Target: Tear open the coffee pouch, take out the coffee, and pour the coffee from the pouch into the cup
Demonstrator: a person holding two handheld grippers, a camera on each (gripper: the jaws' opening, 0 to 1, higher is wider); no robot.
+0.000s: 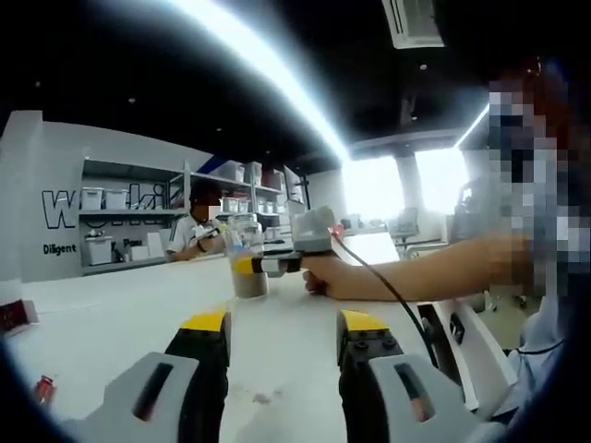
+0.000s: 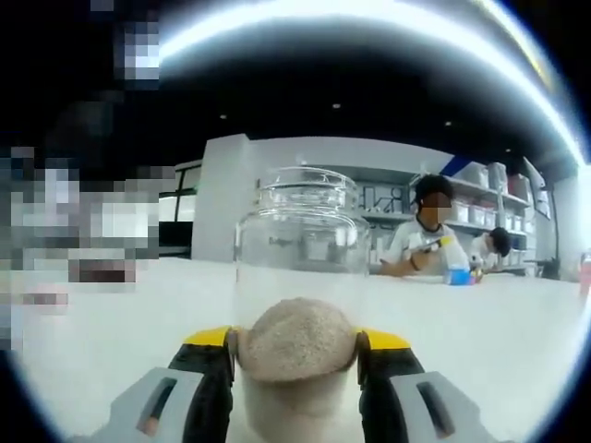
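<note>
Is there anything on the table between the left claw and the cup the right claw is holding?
Nothing visible. In the left gripper view, bare white table lies between the open left claw and the cup, which the right claw grips at its base.

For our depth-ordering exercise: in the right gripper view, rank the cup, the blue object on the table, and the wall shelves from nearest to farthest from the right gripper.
1. Cup: between the right gripper jaws.
2. Blue object: far across the table, right.
3. Shelves: on the back wall, right.
</note>
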